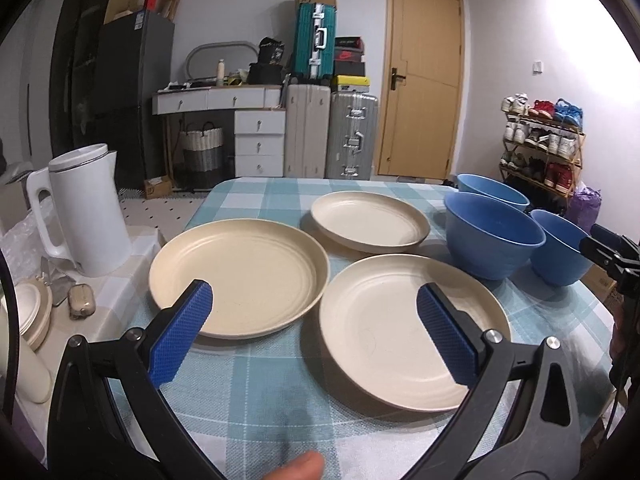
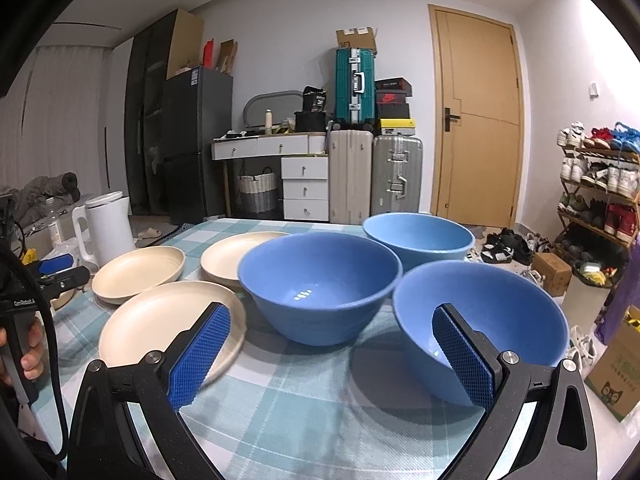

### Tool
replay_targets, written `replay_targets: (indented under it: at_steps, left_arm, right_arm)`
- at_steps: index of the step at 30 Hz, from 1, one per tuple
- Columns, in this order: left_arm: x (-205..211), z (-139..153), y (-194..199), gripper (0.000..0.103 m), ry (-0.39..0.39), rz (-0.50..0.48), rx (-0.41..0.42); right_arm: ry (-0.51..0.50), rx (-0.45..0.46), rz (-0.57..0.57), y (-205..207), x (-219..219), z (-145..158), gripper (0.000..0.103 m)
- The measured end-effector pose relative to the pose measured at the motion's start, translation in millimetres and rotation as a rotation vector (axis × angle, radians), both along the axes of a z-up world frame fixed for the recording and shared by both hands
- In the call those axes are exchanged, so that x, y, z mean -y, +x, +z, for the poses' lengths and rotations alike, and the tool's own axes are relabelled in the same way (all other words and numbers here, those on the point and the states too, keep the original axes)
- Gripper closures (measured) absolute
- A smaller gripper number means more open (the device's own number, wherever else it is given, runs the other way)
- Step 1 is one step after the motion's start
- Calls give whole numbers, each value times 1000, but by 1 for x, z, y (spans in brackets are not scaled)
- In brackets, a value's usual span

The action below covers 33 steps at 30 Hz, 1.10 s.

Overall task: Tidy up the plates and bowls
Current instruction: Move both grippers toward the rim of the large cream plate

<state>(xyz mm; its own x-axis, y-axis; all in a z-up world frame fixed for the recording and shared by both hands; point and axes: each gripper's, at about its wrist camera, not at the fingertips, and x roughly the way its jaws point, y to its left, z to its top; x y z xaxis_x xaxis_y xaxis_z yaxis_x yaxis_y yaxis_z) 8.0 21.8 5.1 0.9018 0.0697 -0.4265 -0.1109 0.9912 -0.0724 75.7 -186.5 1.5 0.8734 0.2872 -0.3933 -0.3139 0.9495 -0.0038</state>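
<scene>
Three cream plates (image 1: 240, 276) lie separately on the left half of the checked bench (image 1: 256, 392), two near and one farther back, and three blue bowls (image 2: 320, 284) stand upright on the right half (one far, two nearer). The left gripper (image 1: 314, 320) hovers with its fingers spread and empty above the two near plates. The right gripper (image 2: 332, 344) is likewise released, hovering before the two nearer bowls.

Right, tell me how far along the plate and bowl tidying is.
Nothing looks stacked yet. Three cream round plates lie apart on the checked tablecloth: left, far, near. Three blue round bowls stand separately: middle, far, near. Nothing is in hand: the left claw and right claw are both open and hold nothing. All the stacking is left.
</scene>
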Motion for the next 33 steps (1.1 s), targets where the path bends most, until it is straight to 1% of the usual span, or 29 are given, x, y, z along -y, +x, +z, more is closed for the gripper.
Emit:
replay_targets:
  at_steps: [5,10,15,23,33]
  left_arm:
    - [-12,6,0,1,-15,50,-25]
    - [-31,12,0,1,-60,95,-61]
    - [-51,19,-4,1,-113,120,-60]
    - [-74,25,-2,1,-135,171,-114]
    - [-88,25,7,1,-151,207,-177]
  right_arm:
    - [-18,-13,30,8,-17,8,0]
    - [-24,-34,53,18,-36,17,0]
    - [-10,-45,81,27,-55,30,0]
    - [-14,-57,114,38,-83,50,0]
    - [-27,-94,148,61,-118,60,0]
